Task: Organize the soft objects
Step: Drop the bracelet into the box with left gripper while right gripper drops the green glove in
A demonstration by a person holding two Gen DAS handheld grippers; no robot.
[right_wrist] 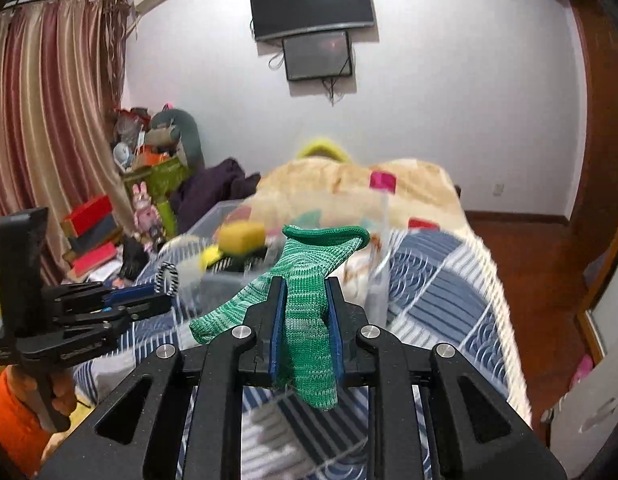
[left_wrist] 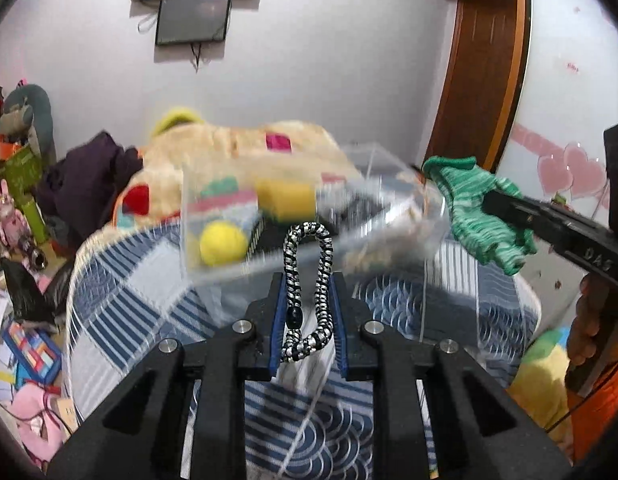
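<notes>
One marking readable

The letters "DAS" stand in pale print on the black arm of the right gripper, seen in the left wrist view; further characters beside them are cut off or too blurred to read.

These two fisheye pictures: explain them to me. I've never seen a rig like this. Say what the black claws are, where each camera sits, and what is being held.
No robot here: a person holds a two-finger gripper in each hand, each with a camera looking along its fingers. In the left view, the left gripper is shut on a black-and-white hair tie. In the right view, the right gripper is shut on a green knitted glove. Ahead, on a bed with a blue patterned quilt, stands a clear plastic bin holding a yellow ball and a yellow sponge. Both pictures are motion-blurred.
</notes>
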